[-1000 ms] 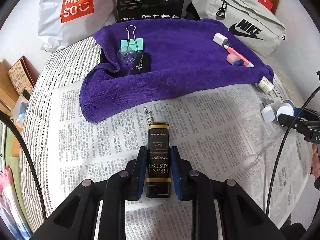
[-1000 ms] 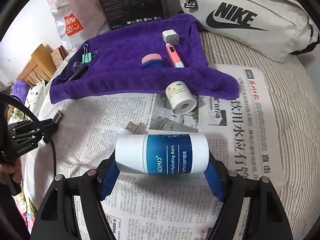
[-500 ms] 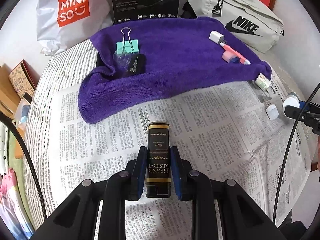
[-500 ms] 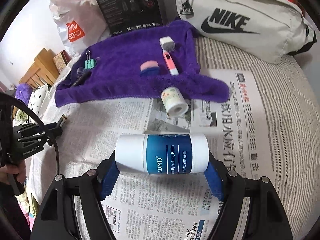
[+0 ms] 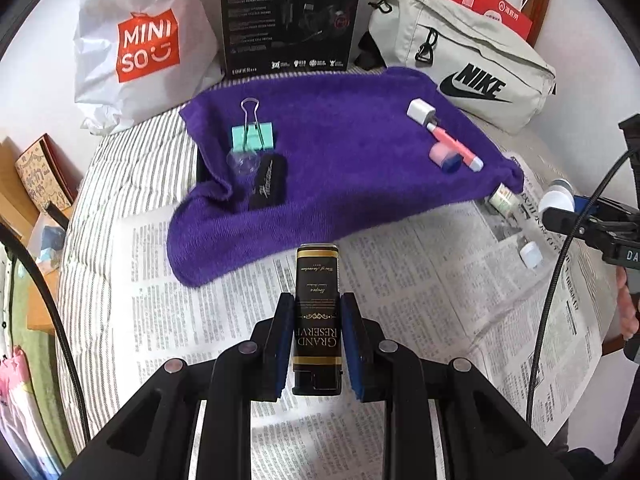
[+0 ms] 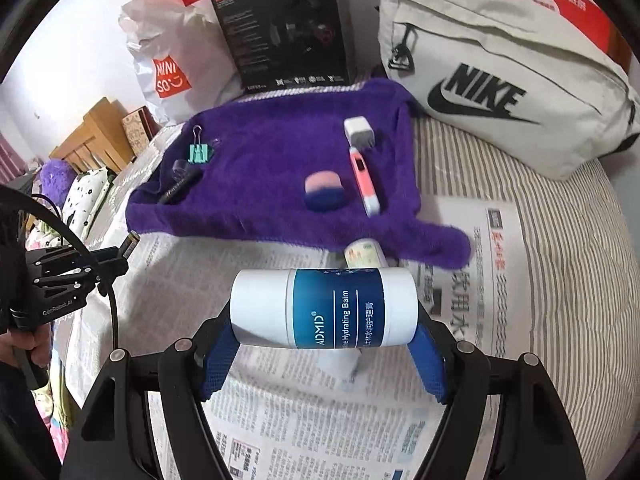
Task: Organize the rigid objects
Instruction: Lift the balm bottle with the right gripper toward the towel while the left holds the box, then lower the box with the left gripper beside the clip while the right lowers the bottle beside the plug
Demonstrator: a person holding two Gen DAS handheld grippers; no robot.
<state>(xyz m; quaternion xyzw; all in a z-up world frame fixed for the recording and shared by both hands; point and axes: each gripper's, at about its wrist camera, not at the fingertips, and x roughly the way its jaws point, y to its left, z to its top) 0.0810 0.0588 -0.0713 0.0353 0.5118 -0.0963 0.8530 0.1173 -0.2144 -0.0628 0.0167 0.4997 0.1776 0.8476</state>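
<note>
My left gripper is shut on a black and gold lighter marked Grand Reserve, held above the newspaper. My right gripper is shut on a white and blue balm bottle, held sideways above the newspaper. A purple towel lies ahead, also in the right wrist view. On it lie a green binder clip, a black case, a white charger, a pink pen and a pink and blue puff.
A small white bottle lies at the towel's right edge, and a white cap lies on the newspaper. At the back stand a Miniso bag, a black box and a Nike bag. The bed's edge is on the left.
Both grippers have moved up and toward the purple towel, each still holding its object. The right gripper has drifted further from the left one.
</note>
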